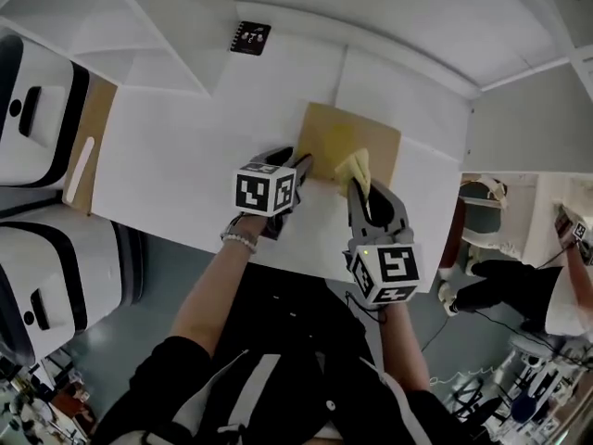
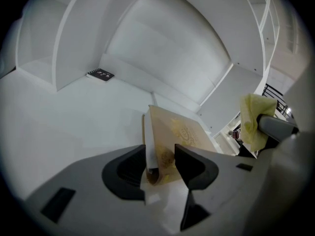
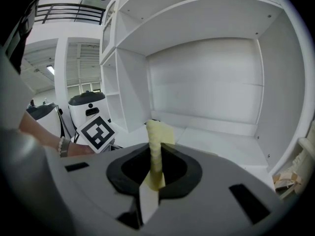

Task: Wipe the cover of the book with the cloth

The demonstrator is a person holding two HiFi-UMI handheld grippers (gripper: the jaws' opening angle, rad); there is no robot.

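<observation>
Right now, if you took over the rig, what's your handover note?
Left gripper: jaws wide around the near corner of the book, pads seemingly on both faces, steadying it.
Right gripper: shut on the yellow cloth, at the cover's near edge.
The book lies on the white table.
Done: both grasped; any wiping so far can't be told.
Left: wipe the cover.

Book [image 1: 372, 130] on table [image 1: 185, 160] — notepad [image 1: 251, 38] behind.
</observation>
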